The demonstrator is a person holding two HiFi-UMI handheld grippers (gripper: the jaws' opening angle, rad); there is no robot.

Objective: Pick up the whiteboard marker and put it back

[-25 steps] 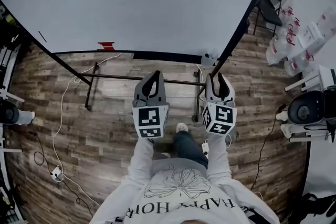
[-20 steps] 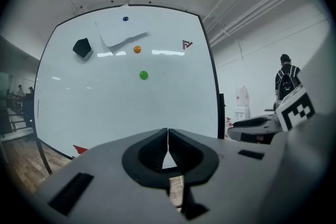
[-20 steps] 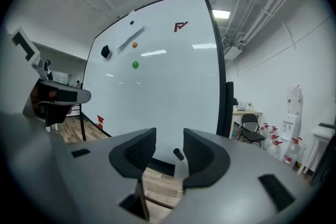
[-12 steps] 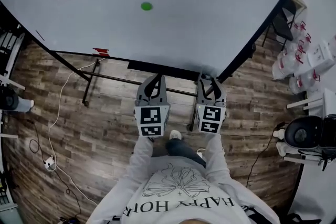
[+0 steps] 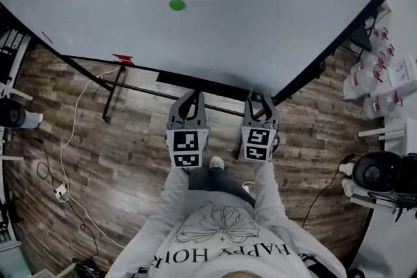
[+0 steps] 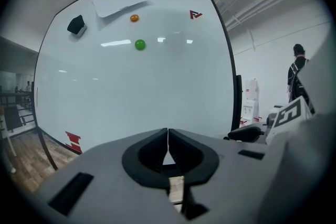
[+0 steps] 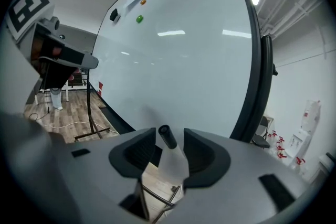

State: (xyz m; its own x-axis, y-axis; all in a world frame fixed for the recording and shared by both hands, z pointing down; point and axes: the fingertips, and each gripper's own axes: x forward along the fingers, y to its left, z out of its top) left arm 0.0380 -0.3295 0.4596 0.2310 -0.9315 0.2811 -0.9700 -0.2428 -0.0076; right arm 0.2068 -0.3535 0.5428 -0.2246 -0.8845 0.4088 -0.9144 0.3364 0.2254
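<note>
White whiteboard marker with black cap [image 7: 172, 161] between right gripper's [image 7: 169, 136] just-opened wide jaws, unclamped, long axis up-forward, cap toward white whiteboard [image 7: 184, 60], left gripper [image 6: 168, 132] closed, empty.

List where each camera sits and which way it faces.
Head view: on the person's head, steeply down at whiteboard and floor; sleeves, left gripper, right gripper show.
Left gripper view: on that gripper, facing the whiteboard; shut jaws show.
Right gripper view: likewise; jaws, just been opening, stand round the marker.
Shared: green magnet in all three.
</note>
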